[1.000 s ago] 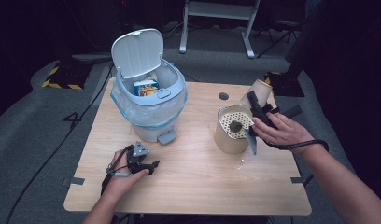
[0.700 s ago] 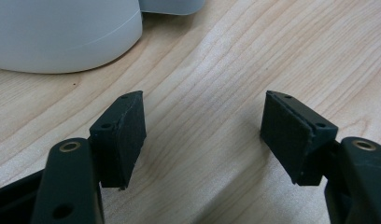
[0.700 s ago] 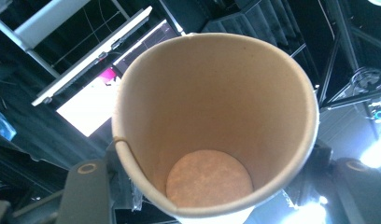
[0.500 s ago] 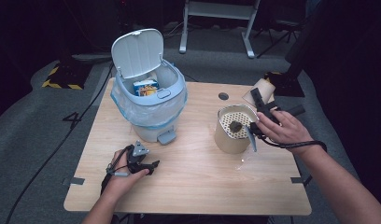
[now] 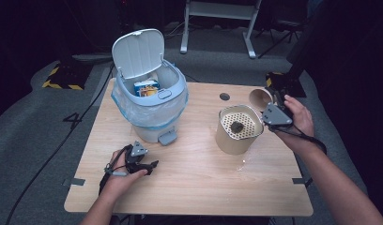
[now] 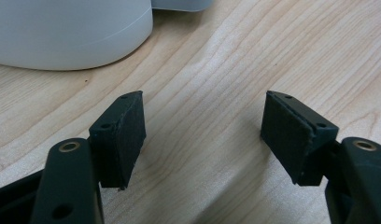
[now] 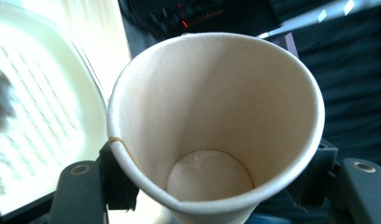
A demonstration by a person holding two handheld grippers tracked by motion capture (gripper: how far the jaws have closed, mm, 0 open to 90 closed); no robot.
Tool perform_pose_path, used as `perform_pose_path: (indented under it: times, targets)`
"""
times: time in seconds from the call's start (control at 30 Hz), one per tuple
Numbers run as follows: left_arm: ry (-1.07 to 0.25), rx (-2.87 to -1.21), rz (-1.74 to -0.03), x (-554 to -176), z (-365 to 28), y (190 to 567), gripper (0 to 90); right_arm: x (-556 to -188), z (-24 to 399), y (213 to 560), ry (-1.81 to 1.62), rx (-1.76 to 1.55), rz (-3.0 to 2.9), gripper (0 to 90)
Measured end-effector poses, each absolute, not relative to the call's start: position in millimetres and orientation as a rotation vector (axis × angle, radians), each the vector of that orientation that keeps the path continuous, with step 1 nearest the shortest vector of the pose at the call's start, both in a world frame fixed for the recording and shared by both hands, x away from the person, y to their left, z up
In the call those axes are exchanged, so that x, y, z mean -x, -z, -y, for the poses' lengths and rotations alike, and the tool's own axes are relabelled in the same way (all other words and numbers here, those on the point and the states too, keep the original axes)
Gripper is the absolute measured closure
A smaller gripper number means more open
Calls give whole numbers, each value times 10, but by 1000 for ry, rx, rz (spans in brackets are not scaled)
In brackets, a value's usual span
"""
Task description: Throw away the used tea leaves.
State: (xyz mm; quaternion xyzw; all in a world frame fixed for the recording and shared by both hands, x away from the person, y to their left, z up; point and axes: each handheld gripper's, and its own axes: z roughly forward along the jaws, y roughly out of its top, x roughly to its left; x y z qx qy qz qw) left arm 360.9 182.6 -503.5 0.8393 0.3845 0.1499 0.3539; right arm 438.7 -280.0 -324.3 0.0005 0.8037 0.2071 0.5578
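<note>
Jaws of right gripper sitting either side of an empty tan paper cup, pads against its wall w/ cup clamped between them; they have just been opening a little, cup still held. In high view the right gripper is holding the cup tipped on its side, mouth facing the camera, above the far right edge of the light wooden table, just beside & right of a beige cylindrical container w/ a perforated insert. A small dark lump is lying on that insert. Left gripper: jaws standing wide apart, nothing between them, bare tabletop under them. In high view the left gripper is resting on the table near its front left, in the person's left hand, near the pedal of a pale blue lidded bin w/ a plastic liner. Bin lid standing open; a blue & white carton showing inside. Bin & beige container well apart.
</note>
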Motion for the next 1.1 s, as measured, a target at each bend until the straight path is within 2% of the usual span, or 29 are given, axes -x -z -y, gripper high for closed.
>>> perform_pose_path:
  times: [0.17, 0.4, 0.83, 1.1]
  targets:
    - [-387, -2170, -993, -3609, -1826, 5035, 310, -4416, 2947, 3183, -897, -269, -2006, 323]
    - [-387, -2169, -993, -3609, -1826, 5035, 310, -4302, 3004, 3163, -1227, -437, -2114, 319]
    - [-379, -2172, -995, -3638, -1809, 5035, 289, -3998, 2925, 3242, -1444, -518, -2257, 317]
    - [-384, -2169, -996, -3637, -1806, 5038, 289, -4021, 2890, 3251, -1475, -514, -2295, 315]
